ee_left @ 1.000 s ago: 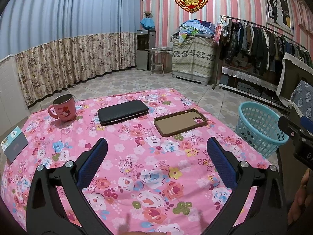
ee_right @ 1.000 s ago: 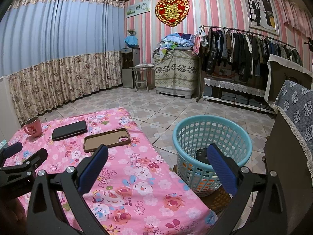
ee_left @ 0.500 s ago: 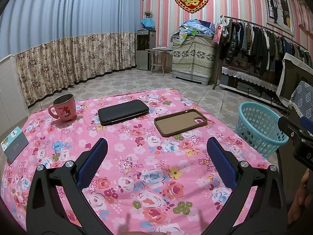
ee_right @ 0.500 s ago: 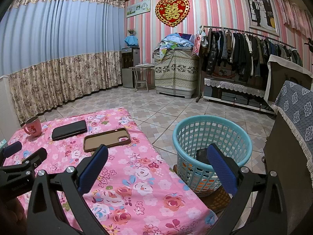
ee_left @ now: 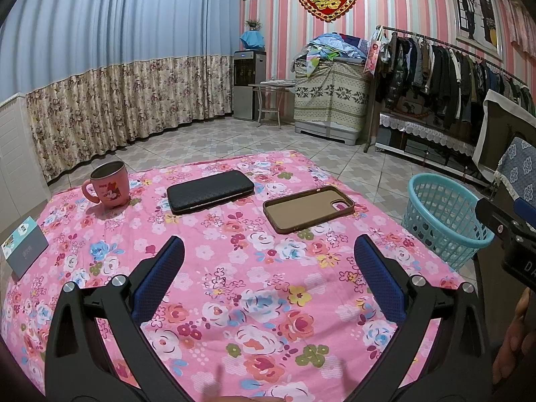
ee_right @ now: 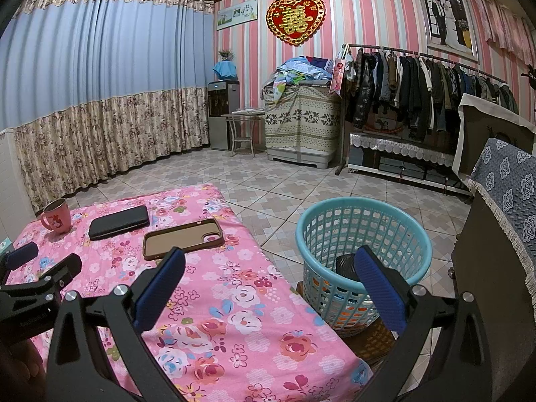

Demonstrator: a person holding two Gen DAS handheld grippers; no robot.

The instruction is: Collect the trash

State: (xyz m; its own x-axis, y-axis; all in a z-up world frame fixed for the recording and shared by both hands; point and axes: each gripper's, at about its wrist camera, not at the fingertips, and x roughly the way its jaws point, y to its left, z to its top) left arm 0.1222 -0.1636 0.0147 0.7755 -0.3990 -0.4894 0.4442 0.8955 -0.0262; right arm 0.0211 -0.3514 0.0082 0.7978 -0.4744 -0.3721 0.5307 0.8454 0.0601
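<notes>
No loose trash is seen on the pink floral-clothed surface [ee_left: 234,284]; a dark item and coloured scraps already lie in the round turquoise plastic lattice basket [ee_right: 363,234], so collection is judged nearly or wholly done; the left gripper [ee_left: 268,271] and right gripper [ee_right: 269,284] are spread wide, nothing held; the basket sits at two o'clock of the left fingers, twelve to one o'clock beyond the right fingers.

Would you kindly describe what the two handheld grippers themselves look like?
Both the left gripper and the right gripper have matte black angular frames with silver bolt heads. Their fingers carry flat, dark blue textured pads. No cables or sleeves show. Faint pale lettering marks the body, too small to read.
</notes>
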